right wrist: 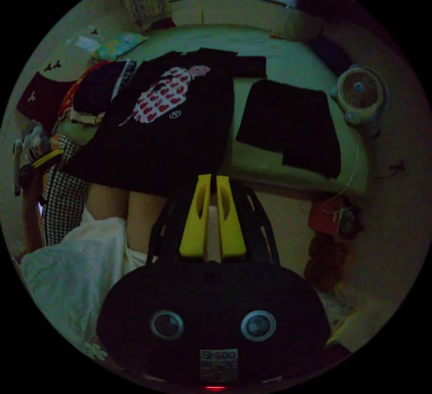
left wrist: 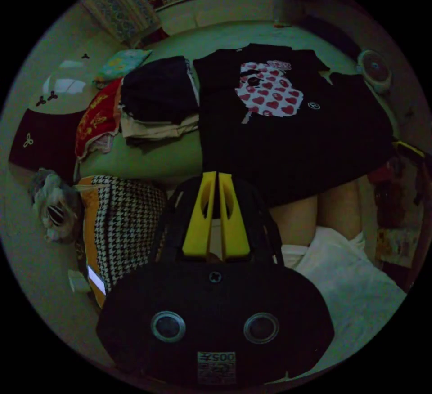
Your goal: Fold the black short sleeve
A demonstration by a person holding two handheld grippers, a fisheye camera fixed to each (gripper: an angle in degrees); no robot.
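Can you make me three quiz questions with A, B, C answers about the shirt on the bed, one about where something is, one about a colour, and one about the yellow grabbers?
1. Where is the black shirt?
A. spread flat on the bed, with its bottom edge hanging over the side
B. on the floor
C. hanging at the window

2. What colour are the hearts on the shirt?
A. blue
B. red
C. yellow

3. How are the jaws of the left gripper and right gripper?
A. wide open
B. close together, holding nothing
C. clamped on the shirt

Answers:
1 A: the shirt lies flat, print up.
2 B: red hearts on a pale patch.
3 B: each pair shows a thin gap, with no cloth between.
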